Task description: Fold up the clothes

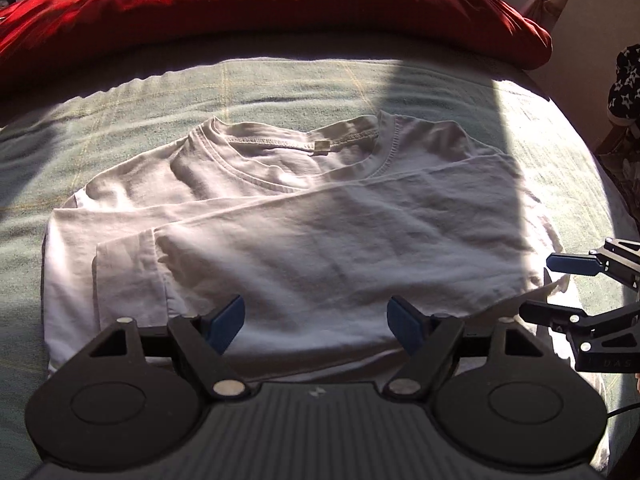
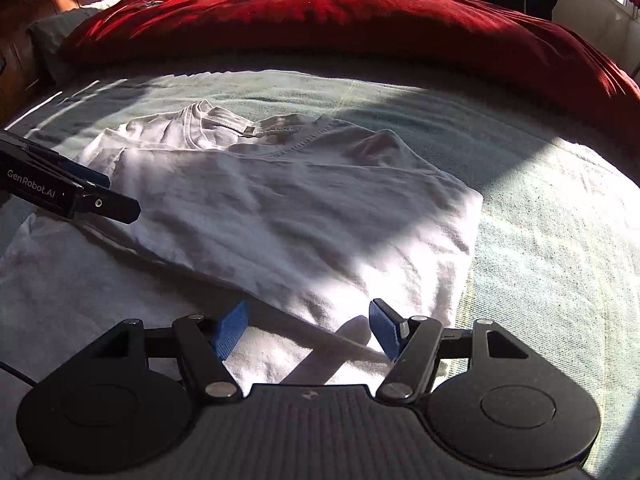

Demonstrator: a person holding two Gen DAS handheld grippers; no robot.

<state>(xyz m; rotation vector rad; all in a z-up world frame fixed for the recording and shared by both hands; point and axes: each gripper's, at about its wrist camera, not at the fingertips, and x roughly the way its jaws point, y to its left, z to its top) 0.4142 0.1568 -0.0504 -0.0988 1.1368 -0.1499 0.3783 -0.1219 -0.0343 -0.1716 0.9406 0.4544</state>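
Just ahead of both grippers' spread jaws lies the white T-shirt (image 1: 280, 216).

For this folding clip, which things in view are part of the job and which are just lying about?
Part of the job:
- white cotton T-shirt, sides already folded in, lying on the bed
- left gripper, open, empty
- right gripper, open, empty

Just lying about:
- red quilted blanket bunched behind the shirt
- pale green bedcover under the shirt
- black star-patterned fabric at the right edge
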